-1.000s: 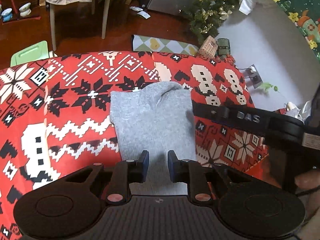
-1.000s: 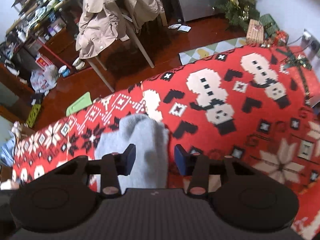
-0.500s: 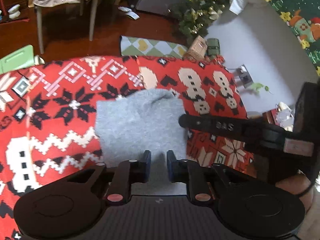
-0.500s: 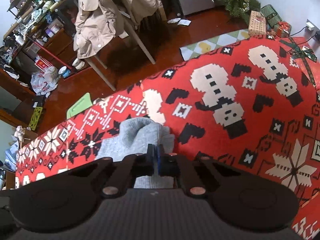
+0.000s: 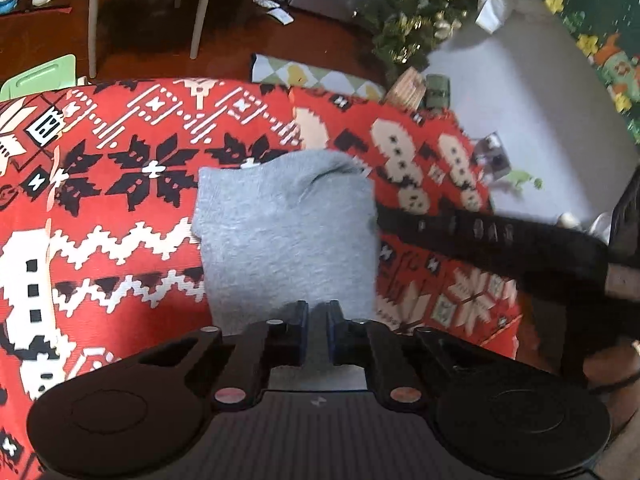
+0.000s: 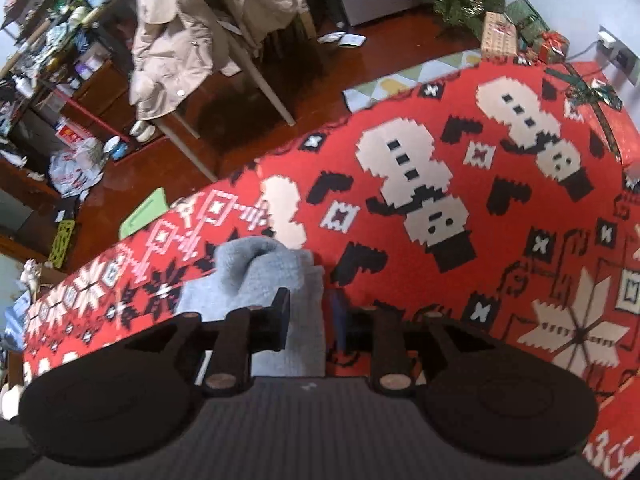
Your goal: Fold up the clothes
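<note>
Currently the grey garment (image 5: 286, 236) lies folded on the red patterned cloth (image 5: 100, 216). Left tool (image 5: 317, 334) is closed at its near edge; right tool (image 6: 310, 322), jaws opening, straddles the garment's right edge. Release fully before lifting clear.

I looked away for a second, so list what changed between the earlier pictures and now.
The left gripper narrowed its fingers from a clear gap to nearly together over the near edge of the folded grey knit garment. The right gripper went from wide, snapped together half a second ago, and its jaws are opening again, with the garment's right edge showing between them. The garment stayed flat on the red patterned Christmas cloth.
</note>
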Action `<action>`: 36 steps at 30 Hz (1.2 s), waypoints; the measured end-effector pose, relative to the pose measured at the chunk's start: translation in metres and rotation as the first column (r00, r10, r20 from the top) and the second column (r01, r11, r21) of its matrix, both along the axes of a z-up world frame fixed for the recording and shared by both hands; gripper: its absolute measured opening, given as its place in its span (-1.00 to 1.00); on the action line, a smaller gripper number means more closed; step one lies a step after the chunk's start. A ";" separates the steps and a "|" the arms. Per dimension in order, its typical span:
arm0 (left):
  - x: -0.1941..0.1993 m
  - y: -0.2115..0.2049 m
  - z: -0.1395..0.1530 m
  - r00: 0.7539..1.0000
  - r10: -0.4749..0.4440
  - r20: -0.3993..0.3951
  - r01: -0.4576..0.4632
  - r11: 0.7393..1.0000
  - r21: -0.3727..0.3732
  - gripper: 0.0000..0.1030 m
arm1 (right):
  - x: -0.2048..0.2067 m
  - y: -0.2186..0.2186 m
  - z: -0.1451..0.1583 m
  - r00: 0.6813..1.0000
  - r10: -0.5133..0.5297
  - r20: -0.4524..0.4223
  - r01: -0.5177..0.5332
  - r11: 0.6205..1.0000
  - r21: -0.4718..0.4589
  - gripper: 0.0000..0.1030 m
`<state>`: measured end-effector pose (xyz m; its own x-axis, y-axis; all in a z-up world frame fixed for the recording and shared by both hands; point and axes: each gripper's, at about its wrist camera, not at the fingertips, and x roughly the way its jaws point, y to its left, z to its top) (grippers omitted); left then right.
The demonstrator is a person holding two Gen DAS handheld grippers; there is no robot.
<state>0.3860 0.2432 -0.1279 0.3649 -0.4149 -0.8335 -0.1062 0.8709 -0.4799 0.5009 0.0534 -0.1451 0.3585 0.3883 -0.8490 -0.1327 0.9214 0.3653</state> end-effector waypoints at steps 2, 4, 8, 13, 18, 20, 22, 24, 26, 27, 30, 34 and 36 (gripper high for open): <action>-0.003 0.000 0.002 1.000 0.004 -0.003 -0.004 1.000 -0.030 -0.92 | -0.010 0.003 0.008 0.998 0.056 -0.006 -0.056 0.998 0.002 -0.79; -0.007 -0.002 -0.001 1.000 -0.002 -0.014 0.002 0.999 -0.049 -0.92 | -0.020 0.006 0.016 0.994 0.113 -0.011 -0.113 0.994 0.004 -0.87; -0.011 -0.005 -0.014 0.999 -0.014 -0.042 0.011 0.998 -0.067 -0.92 | -0.034 0.016 0.009 0.986 0.164 -0.043 -0.164 0.986 0.012 -0.87; -0.010 -0.009 -0.031 0.998 -0.031 -0.059 0.029 0.999 -0.029 -0.97 | -0.033 0.020 -0.016 0.988 0.131 -0.080 -0.130 0.991 0.018 -0.88; -0.008 -0.011 -0.035 0.997 -0.047 -0.059 0.047 0.999 -0.001 -0.96 | -0.033 0.025 -0.030 0.987 0.153 -0.057 -0.154 0.988 0.002 -0.88; -0.007 -0.009 -0.030 0.998 -0.034 -0.059 0.034 0.999 -0.011 -0.98 | -0.030 0.023 -0.028 0.986 0.145 -0.082 -0.145 0.989 0.006 -0.87; -0.006 -0.005 -0.021 0.999 -0.017 -0.043 0.016 0.999 -0.029 -0.98 | -0.028 0.020 -0.017 0.987 0.136 -0.081 -0.136 0.991 0.006 -0.86; -0.002 -0.001 -0.014 1.000 0.007 -0.025 -0.008 0.999 -0.054 -0.98 | -0.026 0.017 -0.003 0.991 0.125 -0.048 -0.125 0.992 0.018 -0.86; 0.006 0.002 -0.013 0.999 0.032 -0.013 -0.033 0.997 -0.073 -0.98 | -0.020 0.016 0.004 0.992 0.123 -0.028 -0.122 0.992 0.034 -0.86; 0.012 0.002 -0.015 0.999 0.042 -0.013 -0.043 0.996 -0.073 -0.98 | -0.016 0.017 0.004 0.992 0.123 -0.024 -0.123 0.992 0.033 -0.86; 0.026 0.000 -0.021 0.999 0.050 -0.011 -0.050 0.997 -0.061 -0.98 | -0.002 0.019 -0.007 0.993 0.110 -0.044 -0.109 0.994 0.022 -0.86; 0.032 -0.008 -0.036 0.999 0.021 -0.044 -0.021 1.000 -0.006 -0.99 | 0.002 0.021 -0.029 0.992 0.110 -0.066 -0.110 0.994 0.011 -0.92; 0.032 -0.008 -0.039 0.999 0.020 -0.046 -0.020 1.000 -0.008 -0.99 | 0.001 0.023 -0.034 0.991 0.120 -0.055 -0.120 0.993 0.008 -0.93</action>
<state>0.4176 0.2350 -0.1665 0.3348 -0.4147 -0.8461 -0.1454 0.8645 -0.4812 0.5021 0.0763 -0.1787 0.2617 0.4295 -0.8643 -0.2215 0.8983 0.3794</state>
